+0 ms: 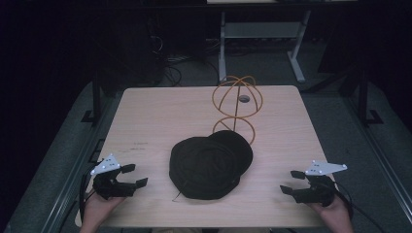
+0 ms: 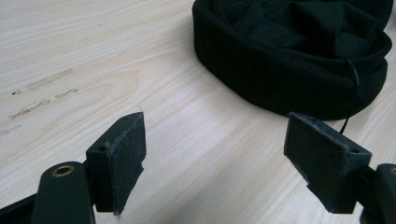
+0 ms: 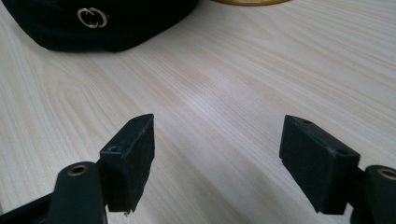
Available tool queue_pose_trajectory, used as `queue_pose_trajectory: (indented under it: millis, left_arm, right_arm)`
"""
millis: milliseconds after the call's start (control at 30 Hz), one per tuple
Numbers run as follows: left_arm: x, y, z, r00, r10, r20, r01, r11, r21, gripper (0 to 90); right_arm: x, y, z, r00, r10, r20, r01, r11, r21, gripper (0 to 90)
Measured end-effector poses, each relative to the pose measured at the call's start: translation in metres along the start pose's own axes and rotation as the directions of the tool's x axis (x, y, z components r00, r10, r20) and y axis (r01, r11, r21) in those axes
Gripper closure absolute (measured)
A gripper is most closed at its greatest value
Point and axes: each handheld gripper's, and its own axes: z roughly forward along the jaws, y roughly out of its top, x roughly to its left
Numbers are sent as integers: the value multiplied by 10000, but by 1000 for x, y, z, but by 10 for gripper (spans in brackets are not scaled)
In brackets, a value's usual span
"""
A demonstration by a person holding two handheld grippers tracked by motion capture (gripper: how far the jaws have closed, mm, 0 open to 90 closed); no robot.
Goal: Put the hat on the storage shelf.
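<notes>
A black cap [image 1: 210,164] lies upside down in the middle of the light wooden table [image 1: 155,111], its brim toward the back. In the left gripper view the cap [image 2: 299,56] shows its hollow inside; in the right gripper view the cap [image 3: 93,21] carries a small metal emblem [image 3: 92,17]. Behind it stands a yellow wire hat stand [image 1: 236,104] with a round cage top. My left gripper [image 1: 135,175] rests open at the front left, jaws pointing at the cap. At the front right my right gripper [image 1: 291,182] is open too, with bare table between its jaws.
The yellow base ring [image 3: 250,2] of the stand edges the top of the right gripper view. Faint pencil marks [image 1: 138,146] sit on the table left of the cap. Beyond the table are a white desk frame [image 1: 262,34] and cables on a dark floor.
</notes>
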Motion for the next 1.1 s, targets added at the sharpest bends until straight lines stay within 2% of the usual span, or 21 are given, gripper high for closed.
queue_pose_trajectory:
  millis: [133,367,533,633,733,800,967,1033,1100]
  left_arm:
    - [1,0,1,9999,-80,61,80,10000,7,203]
    - [-1,-1,2,9999,-63,92,62,9999,91,204]
    - [-1,-1,2,10000,29,68,-29,10000,64,202]
    - [-1,-2,0,9999,-130,21,130,9999,-38,195]
    - [0,-2,-2,9999,-154,-33,153,9998,-121,193]
    - [0,-2,-3,9999,-160,-38,160,9998,-153,193]
    - [0,-2,-2,9998,-213,-16,213,9997,-116,193]
    - [0,-2,-1,9998,-221,-14,221,9997,-113,193]
    - [0,-2,-1,9998,-196,4,196,9997,-124,193]
  right_arm:
    - [1,1,1,9999,-163,-26,163,9998,-78,256]
    - [7,7,0,9982,-417,-428,404,9987,-295,240]
    - [17,20,-2,9955,-762,-564,735,9961,-486,219]
    - [21,28,0,9936,-857,-730,828,9957,-417,205]
    - [27,40,3,9879,-1175,-1012,1152,9929,-282,196]
    - [30,45,4,9858,-1314,-1041,1300,9913,-209,190]
    - [36,56,5,9817,-1472,-1207,1460,9891,-187,189]
    - [39,64,8,9756,-1663,-1433,1657,9860,-163,189]
    - [41,67,8,9743,-1700,-1475,1699,9854,-136,189]
